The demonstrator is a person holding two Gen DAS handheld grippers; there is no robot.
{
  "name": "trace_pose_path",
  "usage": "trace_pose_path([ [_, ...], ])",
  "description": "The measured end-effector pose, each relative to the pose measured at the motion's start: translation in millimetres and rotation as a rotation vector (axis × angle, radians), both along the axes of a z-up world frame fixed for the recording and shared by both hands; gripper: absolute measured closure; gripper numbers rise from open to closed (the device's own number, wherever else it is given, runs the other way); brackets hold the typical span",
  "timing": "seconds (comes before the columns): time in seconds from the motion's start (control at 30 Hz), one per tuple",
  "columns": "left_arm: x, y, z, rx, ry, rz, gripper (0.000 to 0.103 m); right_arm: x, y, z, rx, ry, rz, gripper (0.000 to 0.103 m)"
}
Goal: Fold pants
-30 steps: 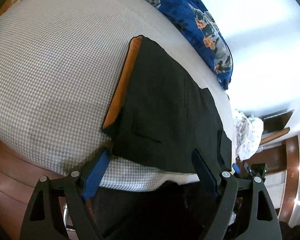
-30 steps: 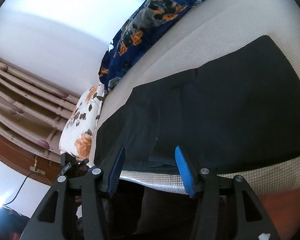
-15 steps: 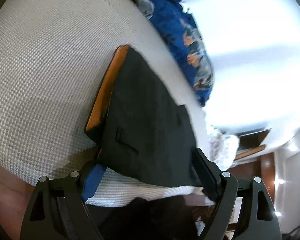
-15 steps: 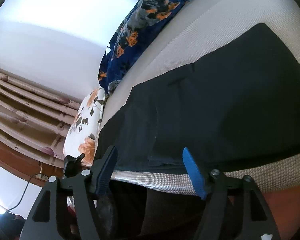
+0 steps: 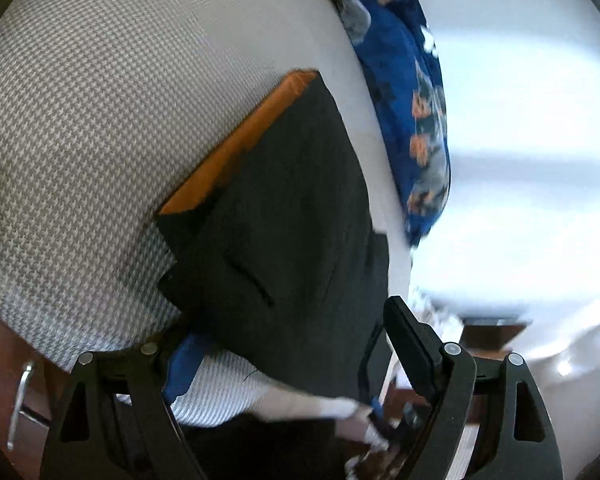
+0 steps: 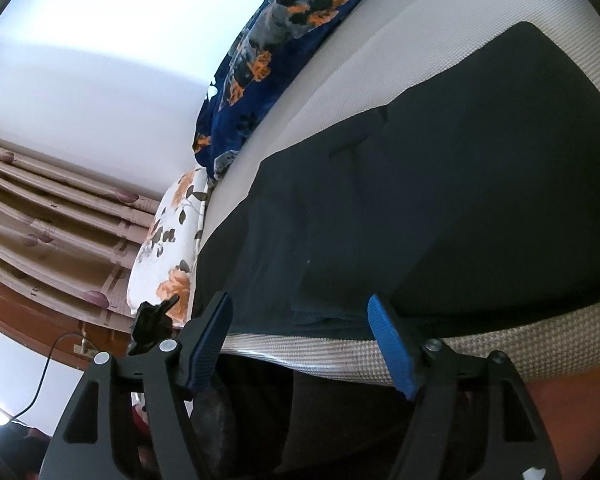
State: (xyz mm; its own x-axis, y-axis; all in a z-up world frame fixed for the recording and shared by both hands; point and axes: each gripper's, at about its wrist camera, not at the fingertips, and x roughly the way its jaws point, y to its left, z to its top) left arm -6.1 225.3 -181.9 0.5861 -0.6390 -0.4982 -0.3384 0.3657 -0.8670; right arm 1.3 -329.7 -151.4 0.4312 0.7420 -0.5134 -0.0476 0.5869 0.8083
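Observation:
Black pants [image 5: 284,232] lie folded flat on a grey houndstooth bed [image 5: 80,120], with an orange lining strip [image 5: 236,148] showing along their left edge. My left gripper [image 5: 296,340] is open at the pants' near edge, one finger at the near left corner, the other at the right side. In the right wrist view the pants [image 6: 440,200] spread wide across the bed [image 6: 480,356]. My right gripper [image 6: 300,332] is open and empty, its fingers just short of the pants' near edge.
A blue patterned blanket [image 5: 420,92] lies along the bed's far side, also in the right wrist view [image 6: 284,40]. A floral pillow [image 6: 168,240] sits at the bed's end by the curtains [image 6: 52,216]. The wooden bed frame [image 5: 4,360] runs below.
My left gripper has moved in and rolled, so its fingers now sit at the pants' near edge. My right gripper has opened wider and shifted slightly closer.

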Motion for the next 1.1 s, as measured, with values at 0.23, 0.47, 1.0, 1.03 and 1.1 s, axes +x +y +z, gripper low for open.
trace_pose_path([
  [0.23, 6.4, -20.8, -5.0, 0.166, 0.006, -0.07, 0.083, -1.6, 2.7, -1.5, 0.006, 0.006, 0.003, 0.031],
  [0.47, 12.1, -17.7, -19.2, 0.037, -0.018, -0.029, 0.083, -2.8, 5.0, -4.6, 0.004, 0.005, 0.01, 0.03],
  [1.0, 30.9, -26.5, -1.5, 0.171, -0.051, -0.035, 0.087, -7.8, 10.8, -7.8, 0.013, 0.012, 0.01, 0.029],
  [1.03, 31.6, -29.4, 6.6, 0.212, -0.064, -0.048, 0.087, -8.3, 10.0, -8.0, 0.013, 0.012, 0.008, 0.029],
  [1.1, 32.3, -39.4, 27.9, 0.312, -0.117, -0.078, 0.087, -10.1, 8.7, -7.7, 0.012, 0.008, 0.001, 0.029],
])
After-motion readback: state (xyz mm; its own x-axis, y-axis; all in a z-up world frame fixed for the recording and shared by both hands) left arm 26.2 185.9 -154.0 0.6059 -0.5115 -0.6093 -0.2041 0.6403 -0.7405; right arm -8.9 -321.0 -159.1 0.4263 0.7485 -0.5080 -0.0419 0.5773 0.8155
